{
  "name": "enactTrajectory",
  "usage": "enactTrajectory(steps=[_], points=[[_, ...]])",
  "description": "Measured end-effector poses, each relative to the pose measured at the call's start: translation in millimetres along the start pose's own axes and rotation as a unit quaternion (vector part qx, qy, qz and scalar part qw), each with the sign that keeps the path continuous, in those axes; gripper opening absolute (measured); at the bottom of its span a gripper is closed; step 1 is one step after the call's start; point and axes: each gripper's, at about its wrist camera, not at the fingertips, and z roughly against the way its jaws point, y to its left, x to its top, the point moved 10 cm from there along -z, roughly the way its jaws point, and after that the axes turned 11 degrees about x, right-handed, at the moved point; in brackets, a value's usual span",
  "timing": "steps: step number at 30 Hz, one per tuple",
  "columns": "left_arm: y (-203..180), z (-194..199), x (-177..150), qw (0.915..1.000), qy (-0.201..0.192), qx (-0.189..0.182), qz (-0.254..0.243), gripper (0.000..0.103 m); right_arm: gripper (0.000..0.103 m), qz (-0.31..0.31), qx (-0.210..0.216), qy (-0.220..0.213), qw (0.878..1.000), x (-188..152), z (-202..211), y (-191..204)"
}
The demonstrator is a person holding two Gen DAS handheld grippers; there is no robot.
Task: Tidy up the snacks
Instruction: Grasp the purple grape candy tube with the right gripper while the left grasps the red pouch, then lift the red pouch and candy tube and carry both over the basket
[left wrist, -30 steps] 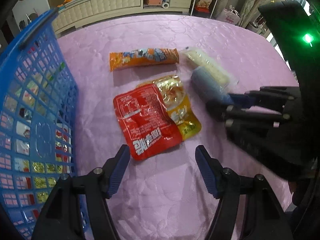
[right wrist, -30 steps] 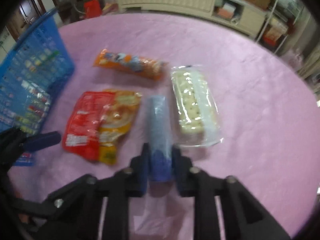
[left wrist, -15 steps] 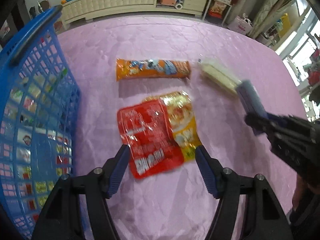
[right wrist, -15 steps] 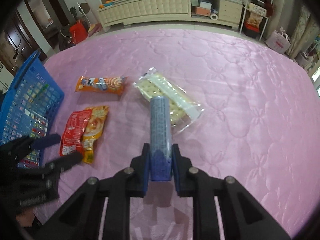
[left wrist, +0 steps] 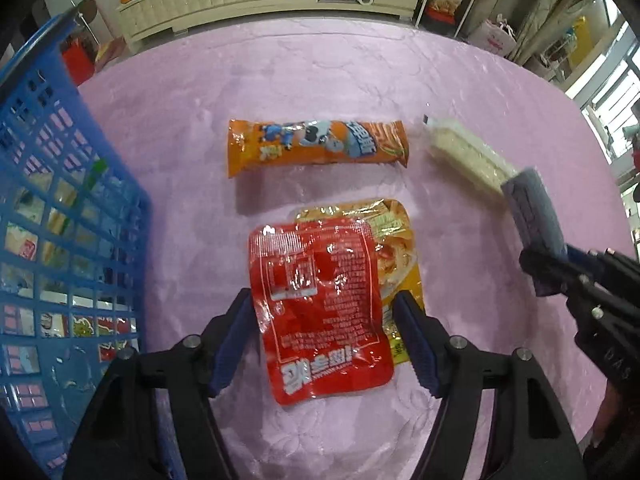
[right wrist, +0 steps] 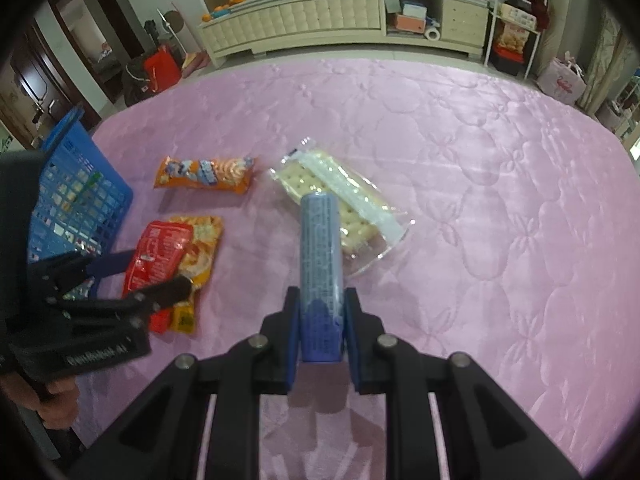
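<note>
Blue basket (left wrist: pixel 60 240) contents (left wrist only)

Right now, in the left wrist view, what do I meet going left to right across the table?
blue basket → red packet, between the closing left gripper pads → clear cracker pack → blue-grey tube held by the right gripper.

Four snack packs on pink quilted cloth, one lifted

Red pouch (left wrist: pixel 320 308) overlaps yellow pouch (left wrist: pixel 398 248); orange wrapper (left wrist: pixel 316 146) lies flat beyond them; clear cracker pack (right wrist: pixel 344 204) lies aslant to their right; blue tube (right wrist: pixel 320 264) is raised above the cloth.
</note>
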Motion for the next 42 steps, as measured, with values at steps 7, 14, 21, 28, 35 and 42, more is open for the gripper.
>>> enactTrajectory(steps=[7, 14, 21, 28, 35, 42], points=[[0.7, 9.4, -23.6, 0.9997, 0.002, -0.020, 0.011, 0.040, 0.024, 0.004, 0.007, 0.001, 1.000, 2.4, -1.1, 6.4], [-5.6, 24.9, -40.2, 0.9996, -0.003, -0.030, 0.002, 0.031, 0.024, 0.008, 0.013, -0.002, 1.000, 1.8, 4.4, 11.2], [-10.4, 48.0, -55.5, 0.9988, -0.004, -0.048, -0.003, 0.029, 0.024, 0.003, 0.022, 0.002, 1.000, -10.9, 4.9, 13.9], [-6.9, 92.4, -70.5, 0.9975, -0.036, -0.054, -0.027, 0.029, 0.024, 0.005, 0.009, -0.005, 1.000, -27.9, 30.0, 40.5], [13.5, 134.7, -62.6, 0.9943, -0.081, -0.063, -0.029, 0.029, 0.024, 0.028, 0.007, -0.047, 0.998, -26.2, 84.6, 80.4], [40.5, 184.5, -71.6, 0.9893, -0.130, -0.058, -0.035, 0.029, 0.024, 0.042, 0.015, -0.062, 0.997, -24.7, 110.5, 125.1]])
